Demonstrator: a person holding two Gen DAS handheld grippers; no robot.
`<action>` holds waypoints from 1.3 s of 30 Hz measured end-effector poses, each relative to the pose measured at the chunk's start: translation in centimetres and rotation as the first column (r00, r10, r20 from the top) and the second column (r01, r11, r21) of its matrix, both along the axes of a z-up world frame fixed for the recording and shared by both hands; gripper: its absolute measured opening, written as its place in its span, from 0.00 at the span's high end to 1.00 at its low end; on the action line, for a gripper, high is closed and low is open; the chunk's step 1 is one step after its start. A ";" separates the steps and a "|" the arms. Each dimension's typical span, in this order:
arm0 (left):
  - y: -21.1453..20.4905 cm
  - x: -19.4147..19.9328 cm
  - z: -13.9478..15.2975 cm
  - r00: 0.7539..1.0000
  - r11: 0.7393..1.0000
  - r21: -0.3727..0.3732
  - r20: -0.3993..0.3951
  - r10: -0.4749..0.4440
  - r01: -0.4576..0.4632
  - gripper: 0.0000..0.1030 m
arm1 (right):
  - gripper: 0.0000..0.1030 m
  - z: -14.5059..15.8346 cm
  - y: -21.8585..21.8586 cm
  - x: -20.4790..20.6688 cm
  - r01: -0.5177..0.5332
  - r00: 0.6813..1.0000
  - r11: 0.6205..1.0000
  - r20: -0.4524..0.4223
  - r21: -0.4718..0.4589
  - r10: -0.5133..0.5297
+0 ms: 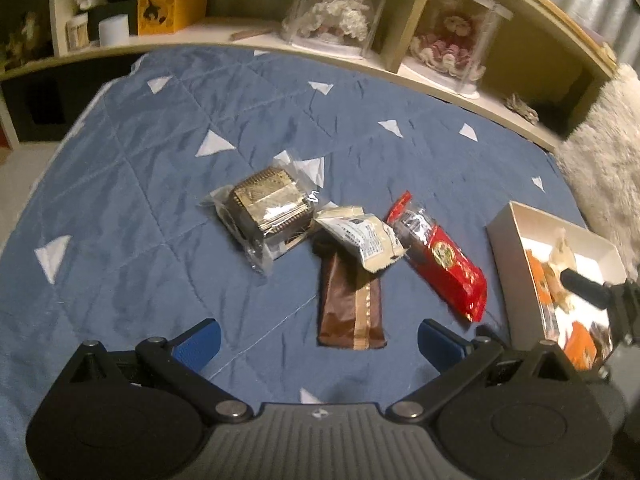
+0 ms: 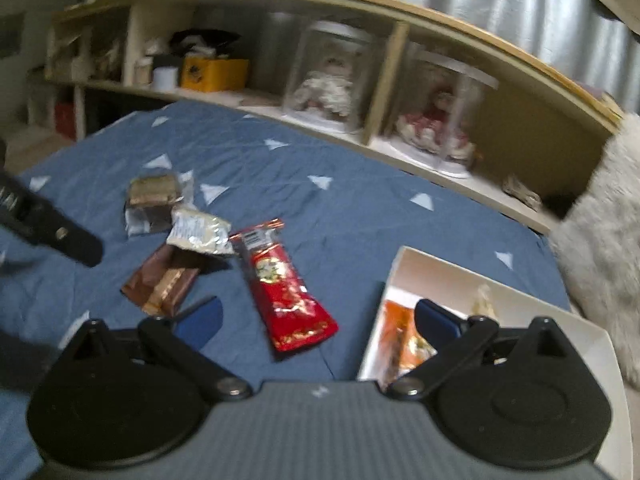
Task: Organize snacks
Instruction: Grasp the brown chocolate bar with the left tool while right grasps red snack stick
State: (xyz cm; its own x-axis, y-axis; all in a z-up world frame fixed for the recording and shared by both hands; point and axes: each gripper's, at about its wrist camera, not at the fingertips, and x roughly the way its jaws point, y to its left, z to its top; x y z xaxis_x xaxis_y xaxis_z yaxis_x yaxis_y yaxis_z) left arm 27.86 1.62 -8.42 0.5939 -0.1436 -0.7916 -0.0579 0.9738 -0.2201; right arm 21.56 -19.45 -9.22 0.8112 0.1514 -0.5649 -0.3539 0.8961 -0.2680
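Note:
Several snacks lie on the blue quilt (image 1: 160,160): a clear-wrapped gold and brown pack (image 1: 264,210), a white packet (image 1: 364,240) resting on a brown bar (image 1: 350,308), and a red packet (image 1: 444,258). My left gripper (image 1: 320,338) hovers open just before the brown bar, holding nothing. A white box (image 1: 508,276) at the right holds orange-wrapped snacks (image 1: 580,344). In the right wrist view my right gripper (image 2: 318,322) is open and empty, its left finger near the brown bar (image 2: 160,280), its right finger over the white box (image 2: 404,268). The red packet (image 2: 286,288) lies between the fingers, further out.
A low wooden shelf (image 1: 400,56) runs along the far edge of the quilt, with dolls in clear cases (image 1: 336,12), a yellow box (image 1: 172,10) and small items. A fluffy white rug or throw (image 1: 604,152) lies at the right. The other gripper's black tip (image 2: 52,232) shows at left.

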 end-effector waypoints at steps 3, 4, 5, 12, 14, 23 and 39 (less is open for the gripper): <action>-0.3 1.1 -0.8 1.000 1.000 -0.017 -0.003 0.003 -0.003 0.00 | 0.01 -0.8 0.7 0.7 -0.042 0.999 0.997 0.015 -0.069 0.043; -0.5 1.4 -1.0 1.000 1.000 -0.019 -0.003 -0.003 0.003 0.00 | 0.04 -1.0 1.0 0.9 -0.056 0.998 0.994 0.027 -0.095 0.059; -0.6 1.7 -1.3 1.000 1.000 -0.020 -0.001 -0.011 0.011 0.00 | 0.09 -1.3 1.3 1.2 -0.069 0.996 0.990 0.039 -0.121 0.075; -2.1 3.2 -2.9 0.998 0.998 -0.002 0.014 -0.069 0.069 0.00 | 0.34 -2.6 2.8 3.5 -0.140 0.990 0.976 -0.022 -0.170 0.139; -2.3 3.5 -3.4 0.997 0.997 0.002 0.015 -0.079 0.079 0.01 | 0.50 -3.1 3.2 4.3 -0.133 0.991 0.975 -0.053 -0.176 0.126; -3.3 4.6 -5.0 0.995 0.988 0.127 0.018 -0.094 0.091 0.06 | 0.58 -2.0 1.4 4.2 -0.071 0.981 0.997 -0.181 -0.041 0.062; -4.1 3.3 -4.4 0.964 0.928 0.270 -0.004 -0.268 0.259 0.52 | 0.59 0.6 0.0 2.0 -0.006 0.922 0.972 -0.376 0.233 0.096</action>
State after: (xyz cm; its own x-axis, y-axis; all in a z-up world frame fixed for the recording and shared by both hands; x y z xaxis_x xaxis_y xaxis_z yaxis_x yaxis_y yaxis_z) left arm 31.20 -2.44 -12.85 0.5897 -0.0857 -0.8031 0.2113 0.9761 0.0509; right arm 23.56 -19.42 -8.59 0.5276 0.3453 -0.7762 -0.4359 0.8942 0.1015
